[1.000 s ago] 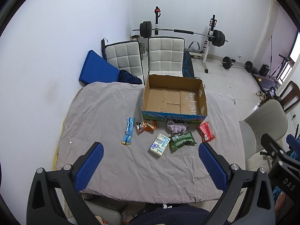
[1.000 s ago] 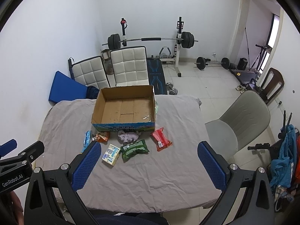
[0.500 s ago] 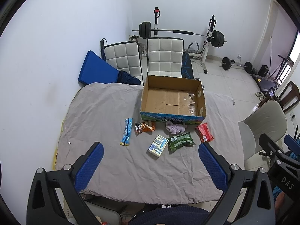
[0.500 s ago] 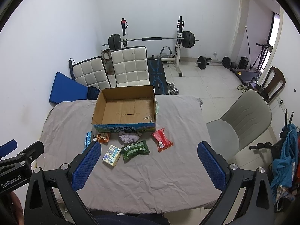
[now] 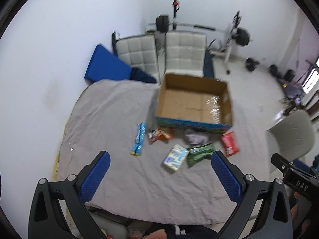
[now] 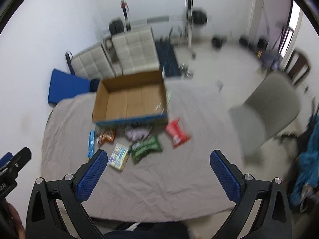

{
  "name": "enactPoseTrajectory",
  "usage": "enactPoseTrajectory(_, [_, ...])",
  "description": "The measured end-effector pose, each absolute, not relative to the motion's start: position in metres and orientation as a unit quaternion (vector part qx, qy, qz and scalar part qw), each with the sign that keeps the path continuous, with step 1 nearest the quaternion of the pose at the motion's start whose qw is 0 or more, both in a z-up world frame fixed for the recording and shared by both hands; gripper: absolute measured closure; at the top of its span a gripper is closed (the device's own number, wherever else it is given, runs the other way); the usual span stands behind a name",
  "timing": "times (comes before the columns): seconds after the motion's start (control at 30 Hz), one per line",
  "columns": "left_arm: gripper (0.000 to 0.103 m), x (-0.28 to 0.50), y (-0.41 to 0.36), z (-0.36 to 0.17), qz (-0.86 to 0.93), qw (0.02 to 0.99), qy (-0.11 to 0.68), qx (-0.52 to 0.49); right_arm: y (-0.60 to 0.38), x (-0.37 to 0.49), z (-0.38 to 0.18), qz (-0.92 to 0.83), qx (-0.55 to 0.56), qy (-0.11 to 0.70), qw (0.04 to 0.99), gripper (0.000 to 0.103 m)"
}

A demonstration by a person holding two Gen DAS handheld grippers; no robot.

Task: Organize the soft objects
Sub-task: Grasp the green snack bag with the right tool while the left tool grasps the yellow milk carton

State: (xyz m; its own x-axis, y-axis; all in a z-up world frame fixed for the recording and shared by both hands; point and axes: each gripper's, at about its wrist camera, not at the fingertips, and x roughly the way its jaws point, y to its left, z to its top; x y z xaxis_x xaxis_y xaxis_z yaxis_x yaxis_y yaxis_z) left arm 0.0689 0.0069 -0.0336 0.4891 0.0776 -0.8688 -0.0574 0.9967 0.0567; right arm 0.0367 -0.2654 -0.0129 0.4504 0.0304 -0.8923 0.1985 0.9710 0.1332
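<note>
- The cardboard box (image 5: 194,104) is sitting open on the grey-covered tabletop (image 5: 111,119), and nothing is showing inside it — only bare cardboard floor, so by my judgement no sorting is done yet.
- Six soft items are lying loose on the cloth just in front of the box: a blue packet (image 5: 139,138) furthest left, an orange snack bag (image 5: 160,135) beside it, a crumpled lilac cloth (image 5: 196,137) touching the box's front wall, and a red pouch (image 5: 229,143) off the box's right front corner.
- Nearer the person, a pale tissue pack (image 5: 175,157) and a green bag (image 5: 200,153) are lying side by side, touching or nearly so.
- The left claw (image 5: 159,171) is hanging above the near part of the tabletop with its blue pads spread wide apart, gripping nothing.
- The right claw (image 6: 157,169) is likewise gaping wide and empty, positioned over the near edge; in its view the green bag (image 6: 145,146) and tissue pack (image 6: 118,156) are lying closest to it.
- Both views are smeared with blur, so small print on the packets is not readable.
- What is left, as I judge it, is everything — each of the six pieces is waiting to be picked up and, presumably, dropped into the box.
- The nearest pair looks like the easiest first pick, while the cloth pressed against the box wall may be needing a more careful approach.
</note>
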Motion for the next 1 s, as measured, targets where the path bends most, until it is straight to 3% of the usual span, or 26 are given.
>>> enactPoseTrajectory(0.17, [0.0, 0.116, 0.019, -0.136, 0.059, 0.835, 0.546, 0.042, -0.285, 0.102, -0.166, -0.033, 0.24, 0.611, 0.754, 0.0])
enactPoseTrajectory(0.33, [0.0, 0.15, 0.027, -0.253, 0.045, 0.778, 0.626, 0.033, -0.281, 0.146, -0.315, -0.072, 0.365, 0.649, 0.663, 0.001])
enactPoseTrajectory(0.47, [0.0, 0.159, 0.036, -0.305, 0.037, 0.747, 0.664, 0.008, -0.261, 0.178, -0.387, -0.103, 0.404, 0.669, 0.615, 0.005])
enactPoseTrajectory(0.6, [0.0, 0.162, 0.048, -0.332, 0.041, 0.728, 0.684, -0.015, -0.244, 0.193, -0.425, -0.121, 0.424, 0.688, 0.577, 0.016])
enactPoseTrajectory(0.63, [0.0, 0.161, 0.049, -0.336, 0.036, 0.725, 0.687, -0.024, -0.24, 0.195, -0.43, -0.125, 0.417, 0.695, 0.573, 0.039])
enactPoseTrajectory(0.73, [0.0, 0.163, 0.049, -0.345, -0.001, 0.701, 0.712, -0.052, -0.229, 0.199, -0.433, -0.118, 0.361, 0.719, 0.582, 0.055])
enactPoseTrajectory(0.83, [0.001, 0.165, 0.049, -0.354, -0.059, 0.668, 0.734, -0.108, -0.22, 0.192, -0.43, -0.083, 0.281, 0.741, 0.604, 0.06])
enactPoseTrajectory(1.0, [0.001, 0.172, 0.016, -0.342, -0.101, 0.68, 0.725, -0.042, -0.214, 0.163, -0.428, -0.024, 0.105, 0.791, 0.602, 0.059])
